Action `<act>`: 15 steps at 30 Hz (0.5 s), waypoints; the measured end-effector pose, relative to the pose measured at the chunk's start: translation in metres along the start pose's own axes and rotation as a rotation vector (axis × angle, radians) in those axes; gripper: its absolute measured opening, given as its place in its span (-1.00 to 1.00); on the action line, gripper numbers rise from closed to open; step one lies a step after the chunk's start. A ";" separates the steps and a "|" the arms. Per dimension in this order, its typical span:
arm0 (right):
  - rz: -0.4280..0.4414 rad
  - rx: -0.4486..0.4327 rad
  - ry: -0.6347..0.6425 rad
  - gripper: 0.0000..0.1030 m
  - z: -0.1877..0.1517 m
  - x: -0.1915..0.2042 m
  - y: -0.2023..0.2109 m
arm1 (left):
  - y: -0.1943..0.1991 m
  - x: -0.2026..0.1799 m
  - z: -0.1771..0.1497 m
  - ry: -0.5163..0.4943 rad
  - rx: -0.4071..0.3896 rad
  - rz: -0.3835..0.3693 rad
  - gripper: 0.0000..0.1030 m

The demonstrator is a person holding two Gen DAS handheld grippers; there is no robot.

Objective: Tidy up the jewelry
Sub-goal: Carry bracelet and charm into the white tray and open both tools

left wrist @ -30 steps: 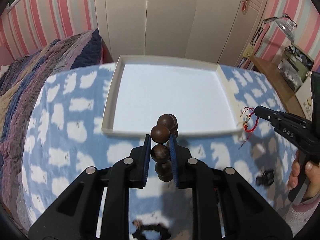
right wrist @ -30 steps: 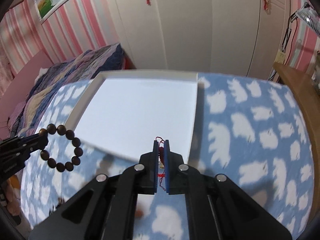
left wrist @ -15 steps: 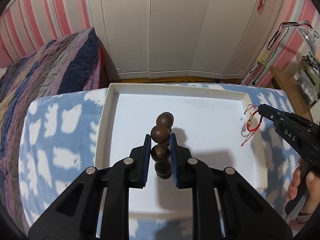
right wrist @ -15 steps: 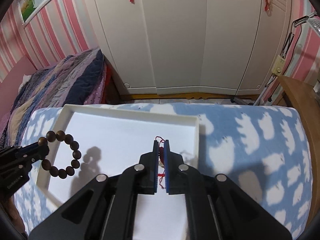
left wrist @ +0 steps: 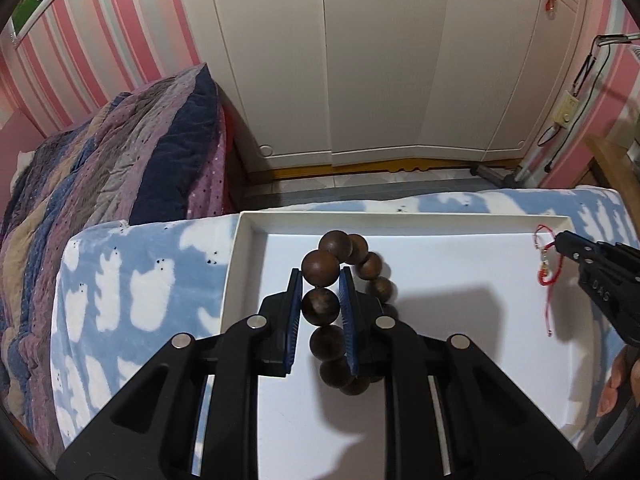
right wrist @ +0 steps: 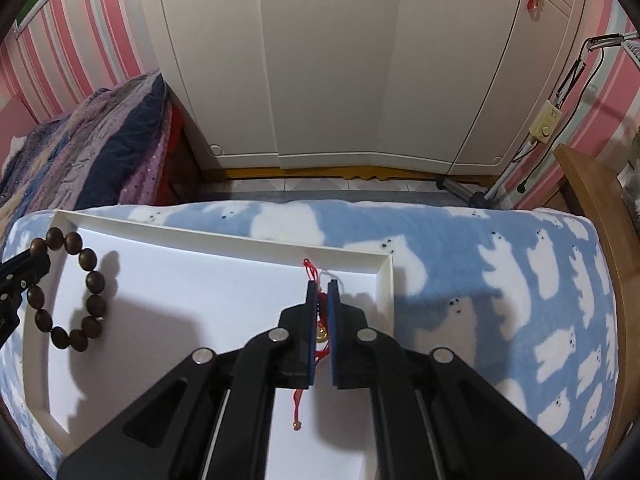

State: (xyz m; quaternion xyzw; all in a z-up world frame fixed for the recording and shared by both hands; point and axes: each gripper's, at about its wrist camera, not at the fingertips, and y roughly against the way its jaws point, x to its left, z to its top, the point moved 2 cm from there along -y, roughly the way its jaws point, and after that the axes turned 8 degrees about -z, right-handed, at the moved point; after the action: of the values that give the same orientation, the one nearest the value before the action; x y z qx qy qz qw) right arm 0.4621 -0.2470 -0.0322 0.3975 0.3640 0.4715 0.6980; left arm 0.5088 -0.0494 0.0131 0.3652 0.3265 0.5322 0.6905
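Observation:
My left gripper (left wrist: 320,276) is shut on a bracelet of large dark wooden beads (left wrist: 336,244) and holds it hanging over the left part of a shallow white tray (left wrist: 400,222); the bracelet also shows in the right wrist view (right wrist: 94,284). My right gripper (right wrist: 321,286) is shut on a thin red string bracelet with a gold charm (right wrist: 321,334), held over the tray's far right corner (right wrist: 384,276). In the left wrist view the red bracelet (left wrist: 546,272) dangles from the right gripper (left wrist: 560,240).
The tray lies on a blue blanket with white bear shapes (right wrist: 500,272). A striped quilt (left wrist: 112,160) lies to the left. White wardrobe doors (right wrist: 340,60) stand beyond. A wooden desk edge (right wrist: 592,200) is on the right.
Both grippers have moved forward from the blanket to over the tray, carrying their bracelets toward its far side. Both stay shut.

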 end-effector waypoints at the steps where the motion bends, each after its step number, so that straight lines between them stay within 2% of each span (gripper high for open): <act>1: 0.002 0.007 0.001 -0.92 0.000 0.001 -0.002 | -0.003 0.001 0.000 -0.003 0.003 0.009 -0.67; 6: -0.016 0.036 0.030 -0.92 -0.002 0.004 -0.011 | -0.021 0.009 -0.003 0.016 0.028 0.030 -0.67; 15: 0.017 0.072 0.009 -0.90 -0.001 0.000 -0.024 | -0.035 0.019 -0.006 0.031 0.053 0.050 -0.66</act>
State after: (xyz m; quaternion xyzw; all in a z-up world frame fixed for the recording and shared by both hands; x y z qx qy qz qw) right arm 0.4704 -0.2530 -0.0543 0.4231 0.3807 0.4657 0.6776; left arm 0.5258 -0.0359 -0.0208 0.3833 0.3418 0.5461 0.6618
